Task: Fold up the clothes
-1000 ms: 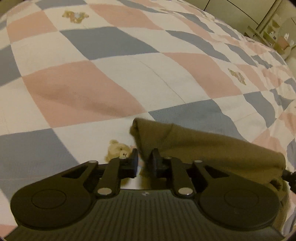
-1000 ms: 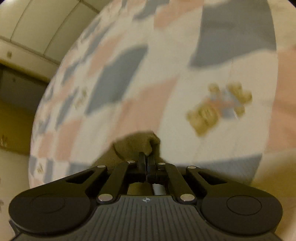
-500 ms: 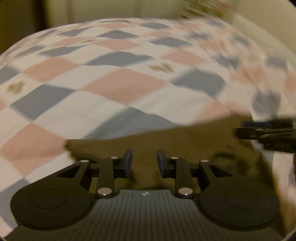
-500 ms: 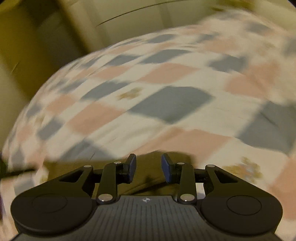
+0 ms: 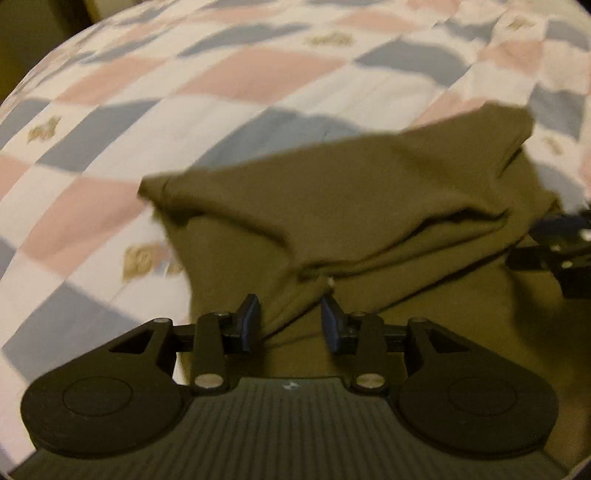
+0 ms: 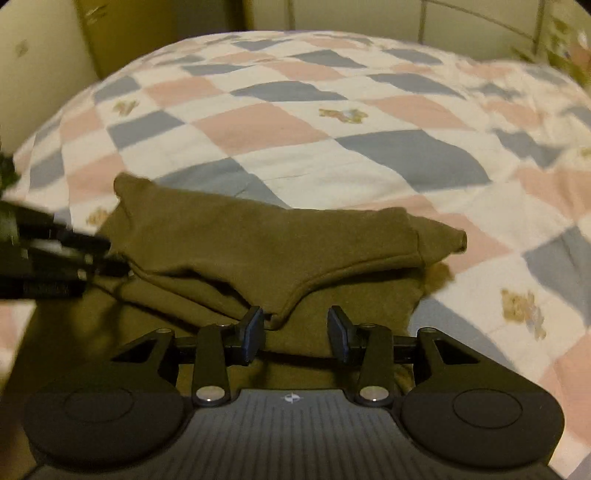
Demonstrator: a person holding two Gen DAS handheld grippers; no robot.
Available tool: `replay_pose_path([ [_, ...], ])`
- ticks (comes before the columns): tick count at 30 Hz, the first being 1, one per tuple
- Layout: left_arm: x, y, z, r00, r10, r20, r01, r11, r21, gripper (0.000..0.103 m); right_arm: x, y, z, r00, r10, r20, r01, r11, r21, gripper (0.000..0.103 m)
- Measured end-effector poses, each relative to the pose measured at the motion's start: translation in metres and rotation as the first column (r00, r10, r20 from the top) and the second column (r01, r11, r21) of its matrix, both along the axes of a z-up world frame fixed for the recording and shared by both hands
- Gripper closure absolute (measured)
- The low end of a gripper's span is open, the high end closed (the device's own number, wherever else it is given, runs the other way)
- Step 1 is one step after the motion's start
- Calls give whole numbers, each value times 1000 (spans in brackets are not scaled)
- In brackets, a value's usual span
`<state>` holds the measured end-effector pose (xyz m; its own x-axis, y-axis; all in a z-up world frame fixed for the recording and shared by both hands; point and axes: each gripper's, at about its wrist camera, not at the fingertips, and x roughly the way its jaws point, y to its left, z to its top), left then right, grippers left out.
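Note:
An olive-green garment (image 5: 351, 206) lies folded over itself on a checked quilt (image 5: 229, 74). It also shows in the right wrist view (image 6: 266, 243). My left gripper (image 5: 290, 319) is open, its jaws either side of a fold of the cloth near the garment's near edge. My right gripper (image 6: 295, 330) is open just over the garment's near edge, and a folded hem lies by its left pad. Each gripper appears at the edge of the other's view, the right one (image 5: 554, 243) and the left one (image 6: 55, 258).
The quilt (image 6: 332, 122) has pink, blue and white squares with small bear prints (image 6: 343, 114). Pale cupboard doors (image 6: 332, 14) stand behind the bed. A shelf with small items (image 6: 569, 40) is at the far right.
One second ago the right gripper was shut on the garment. Both grippers opened, let the cloth drop and now sit low over the garment lying doubled on the quilt.

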<state>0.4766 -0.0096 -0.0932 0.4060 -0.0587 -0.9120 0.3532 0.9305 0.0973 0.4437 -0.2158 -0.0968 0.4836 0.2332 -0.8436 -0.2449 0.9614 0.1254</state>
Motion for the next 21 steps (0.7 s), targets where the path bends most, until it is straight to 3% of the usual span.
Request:
replay_pose_path([
  [1, -1, -1, 2, 1000, 11, -12, -11, 1000, 22, 69, 1, -1, -1, 999, -26, -39, 26, 1000, 13, 51],
  [4, -14, 1, 25, 999, 52, -17, -51, 998, 32, 60, -1, -6, -4, 979, -112, -173, 119, 993, 28, 51],
  [8, -36, 7, 64, 992, 118, -48, -118, 993, -9, 55, -29, -12, 37, 974, -181, -137, 198, 973, 117, 49],
  [12, -58, 9, 100, 986, 155, -57, -155, 988, 20, 44, -56, -22, 73, 952, -256, -166, 283, 944, 171, 37],
  [16, -77, 7, 132, 985, 173, -19, -172, 984, 51, 36, -70, -34, 101, 937, -292, -191, 327, 926, 191, 25],
  [19, -92, 3, 153, 979, 202, 14, -202, 978, 46, 35, -78, -42, 120, 940, -301, -160, 331, 918, 216, 15],
  [21, -105, -1, 167, 974, 226, 33, -227, 973, 35, 33, -86, -48, 133, 942, -307, -138, 332, 916, 227, 14],
])
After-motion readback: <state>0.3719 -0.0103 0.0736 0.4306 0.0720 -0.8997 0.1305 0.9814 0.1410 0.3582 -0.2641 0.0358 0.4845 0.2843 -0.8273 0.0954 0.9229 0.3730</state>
